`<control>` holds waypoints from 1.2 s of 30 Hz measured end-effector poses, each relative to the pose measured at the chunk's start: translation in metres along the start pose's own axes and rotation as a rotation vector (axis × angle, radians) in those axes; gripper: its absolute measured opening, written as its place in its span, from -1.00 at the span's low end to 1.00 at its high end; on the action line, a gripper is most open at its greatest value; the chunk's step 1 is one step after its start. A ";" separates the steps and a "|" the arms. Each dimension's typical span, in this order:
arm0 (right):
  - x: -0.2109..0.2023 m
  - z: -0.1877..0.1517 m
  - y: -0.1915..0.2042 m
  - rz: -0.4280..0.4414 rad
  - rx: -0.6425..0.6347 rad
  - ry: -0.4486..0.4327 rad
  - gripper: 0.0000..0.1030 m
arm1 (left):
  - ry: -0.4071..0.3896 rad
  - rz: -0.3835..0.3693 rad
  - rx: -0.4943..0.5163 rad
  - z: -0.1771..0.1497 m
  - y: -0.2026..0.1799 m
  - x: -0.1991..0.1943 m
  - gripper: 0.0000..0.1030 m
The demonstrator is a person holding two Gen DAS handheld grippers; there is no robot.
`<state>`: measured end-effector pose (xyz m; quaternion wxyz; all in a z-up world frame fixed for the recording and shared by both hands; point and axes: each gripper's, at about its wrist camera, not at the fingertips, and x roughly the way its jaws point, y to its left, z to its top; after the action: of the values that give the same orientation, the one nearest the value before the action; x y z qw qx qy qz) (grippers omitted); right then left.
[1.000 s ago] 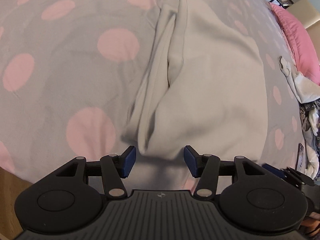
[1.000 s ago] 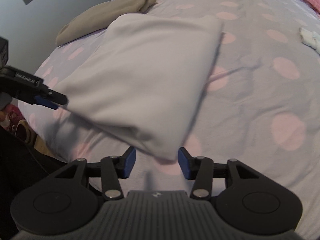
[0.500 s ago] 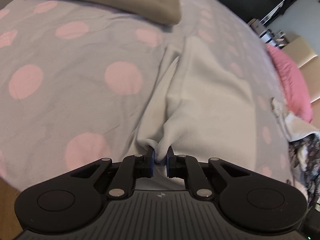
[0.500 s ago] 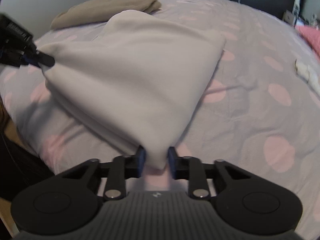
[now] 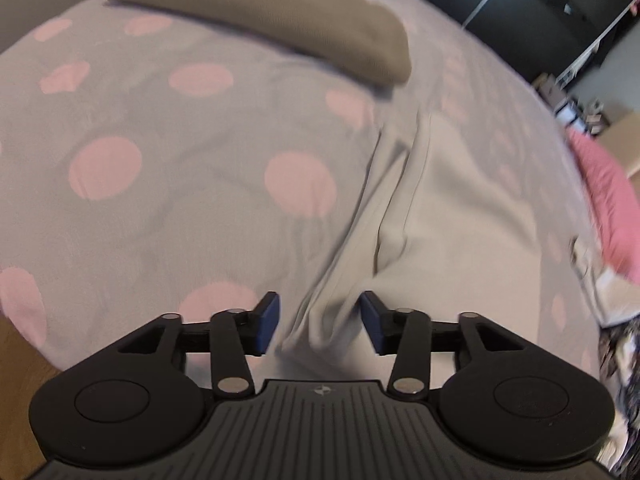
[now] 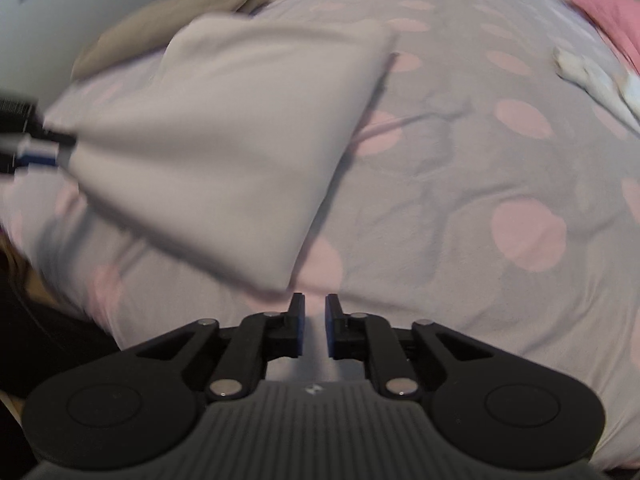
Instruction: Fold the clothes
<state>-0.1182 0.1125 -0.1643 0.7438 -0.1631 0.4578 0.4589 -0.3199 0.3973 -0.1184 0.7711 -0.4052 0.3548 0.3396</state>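
A folded pale grey-white garment [image 5: 448, 216] lies on the spotted bedspread [image 5: 160, 200]. My left gripper [image 5: 320, 326] is open, its blue pads either side of the garment's near corner, which sits loose between them. In the right wrist view the garment [image 6: 224, 136] lies flat, its near corner just ahead and left of my right gripper [image 6: 315, 330]. The right jaws stand nearly closed with a narrow empty gap, holding nothing. The left gripper's fingers [image 6: 40, 148] show at the garment's left corner.
A folded taupe garment [image 5: 272, 20] lies at the far side of the bed [image 6: 500, 160]. A pink pillow [image 5: 608, 196] and loose white clothes [image 6: 592, 76] lie to the right. The bed edge and wooden floor [image 5: 16, 352] are at lower left.
Both grippers closed on the garment's near corners, then let go. The left jaws have opened wide; the right gripper has slipped off its corner and pulled back slightly. The garment has settled flat.
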 end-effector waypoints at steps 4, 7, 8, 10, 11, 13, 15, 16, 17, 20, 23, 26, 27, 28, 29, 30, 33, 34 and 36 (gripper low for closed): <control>-0.010 0.010 -0.011 0.055 0.111 -0.056 -0.19 | -0.012 -0.035 0.010 0.005 -0.005 0.004 0.11; -0.009 0.017 -0.014 0.103 0.168 -0.078 -0.14 | 0.074 -0.062 0.058 0.004 -0.013 0.022 0.19; -0.006 0.018 -0.015 0.117 0.189 -0.077 0.00 | 0.109 -0.072 0.075 0.003 -0.016 0.029 0.19; 0.002 0.021 -0.019 0.150 0.243 -0.071 0.12 | 0.152 -0.060 0.058 0.003 -0.013 0.043 0.19; 0.007 0.023 -0.021 0.170 0.273 -0.065 0.12 | 0.169 -0.038 0.041 0.002 -0.010 0.050 0.19; 0.018 0.023 -0.024 0.216 0.325 -0.040 0.12 | 0.200 -0.017 0.022 0.002 -0.006 0.062 0.19; 0.031 0.022 -0.026 0.248 0.370 -0.007 0.15 | 0.218 -0.014 0.023 0.002 -0.005 0.072 0.21; 0.037 0.020 -0.027 0.257 0.391 0.009 0.15 | 0.227 -0.012 0.023 0.001 -0.005 0.077 0.27; 0.043 0.018 -0.027 0.265 0.408 0.020 0.15 | 0.235 -0.011 0.023 0.001 -0.004 0.081 0.29; 0.054 0.017 -0.025 0.288 0.432 0.027 0.18 | 0.249 -0.002 0.035 0.001 -0.005 0.091 0.31; 0.059 0.022 -0.018 0.311 0.425 0.039 -0.28 | 0.236 0.008 0.065 0.001 -0.011 0.091 0.19; 0.060 0.024 -0.016 0.310 0.439 0.038 -0.62 | 0.218 0.010 0.091 0.001 -0.016 0.088 -0.06; 0.058 0.024 -0.017 0.315 0.448 0.036 -0.67 | 0.212 0.010 0.100 0.001 -0.017 0.087 -0.13; 0.055 0.026 -0.017 0.315 0.446 0.035 -0.68 | 0.209 -0.006 0.105 0.001 -0.019 0.085 -0.28; 0.052 0.028 -0.018 0.315 0.445 0.034 -0.70 | 0.207 -0.021 0.110 0.000 -0.020 0.083 -0.44; 0.049 0.030 -0.018 0.315 0.442 0.034 -0.72 | 0.204 -0.036 0.115 0.000 -0.021 0.081 -0.49; 0.034 0.043 -0.023 0.337 0.409 0.029 -0.74 | 0.215 -0.063 0.123 -0.004 -0.026 0.076 -0.59; 0.029 0.047 -0.028 0.354 0.417 0.034 -0.74 | 0.224 -0.081 0.122 -0.006 -0.029 0.072 -0.61; 0.019 0.053 -0.045 0.366 0.436 0.044 -0.75 | 0.253 -0.126 0.132 -0.012 -0.035 0.067 -0.63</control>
<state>-0.0496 0.1343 -0.1598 0.6559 0.0760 0.5835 0.4728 -0.2599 0.3870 -0.1652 0.7650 -0.4148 0.4443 0.2127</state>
